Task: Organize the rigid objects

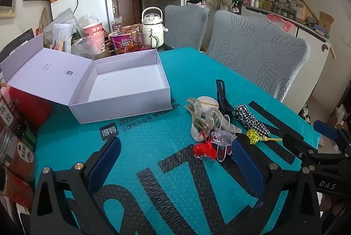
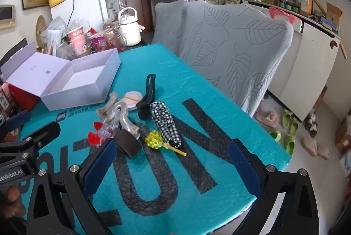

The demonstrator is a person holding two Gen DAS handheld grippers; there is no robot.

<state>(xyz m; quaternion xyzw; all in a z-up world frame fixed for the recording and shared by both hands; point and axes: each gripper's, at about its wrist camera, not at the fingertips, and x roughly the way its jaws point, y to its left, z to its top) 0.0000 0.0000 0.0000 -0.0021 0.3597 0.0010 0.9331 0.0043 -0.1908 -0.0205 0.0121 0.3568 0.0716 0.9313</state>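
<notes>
i have a teal mat spread over the table, printed with big dark letters. behind it stand two grey leaf-pattern chairs. at the far left of the mat sits a white box with its lid thrown open to the left; i see nothing inside it. past the box is a crowd of cups, packets and a cream kettle.

my left gripper hangs over the near part of the mat with its blue pads wide apart and nothing between them. my right gripper is the same: spread wide, holding nothing, over the dark letters. each one shows at the edge of the other's view.

the things to sort lie in a loose heap mid-mat, well apart from the box and just ahead of both grippers. the black hair clip lies at the far side, with the checked scrunchie just to its right. clear hair clips are tangled together at the left of the heap, beside a round pale puff. a small dark block lies close to my right gripper's left finger. nearest me are the yellow gem stick and a little red piece.
</notes>
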